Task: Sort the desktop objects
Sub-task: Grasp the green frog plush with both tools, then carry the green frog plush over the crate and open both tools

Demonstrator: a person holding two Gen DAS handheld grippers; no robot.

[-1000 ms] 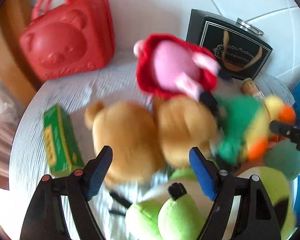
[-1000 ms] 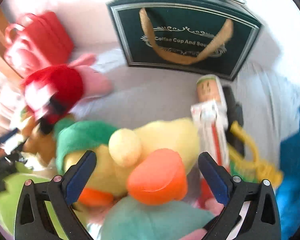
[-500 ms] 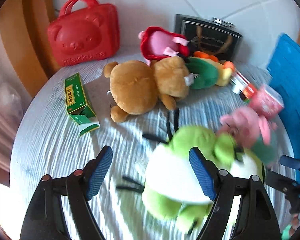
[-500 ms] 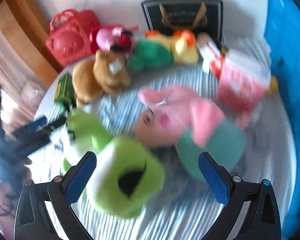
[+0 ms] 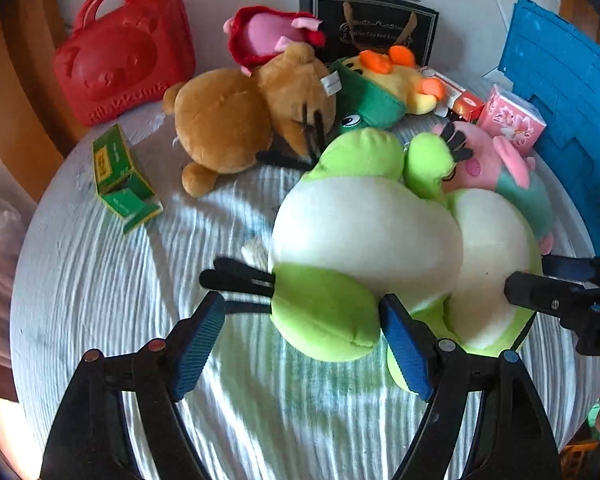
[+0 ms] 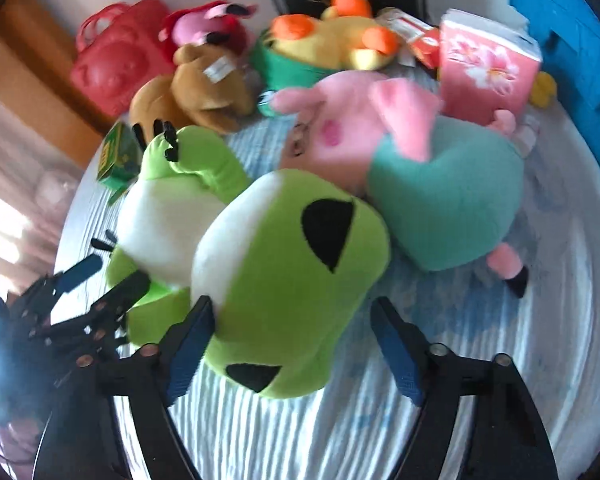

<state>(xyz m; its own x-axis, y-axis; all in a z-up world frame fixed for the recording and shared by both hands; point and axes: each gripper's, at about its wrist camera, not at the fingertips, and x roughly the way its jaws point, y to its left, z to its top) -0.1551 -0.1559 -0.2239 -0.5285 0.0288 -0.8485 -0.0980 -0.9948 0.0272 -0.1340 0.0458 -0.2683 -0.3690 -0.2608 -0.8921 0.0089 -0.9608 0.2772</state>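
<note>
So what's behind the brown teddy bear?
Behind the brown teddy bear lies a red and pink plush, then a red bear-shaped case. The plush's lower part is hidden.

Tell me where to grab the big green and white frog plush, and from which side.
Take the big green and white frog plush by its lower green leg, coming from above on the near side. That limb is narrow and soft and already sits between the open left tongs; the white belly looks too wide. The right tongs, just closing, straddle its head.
</note>
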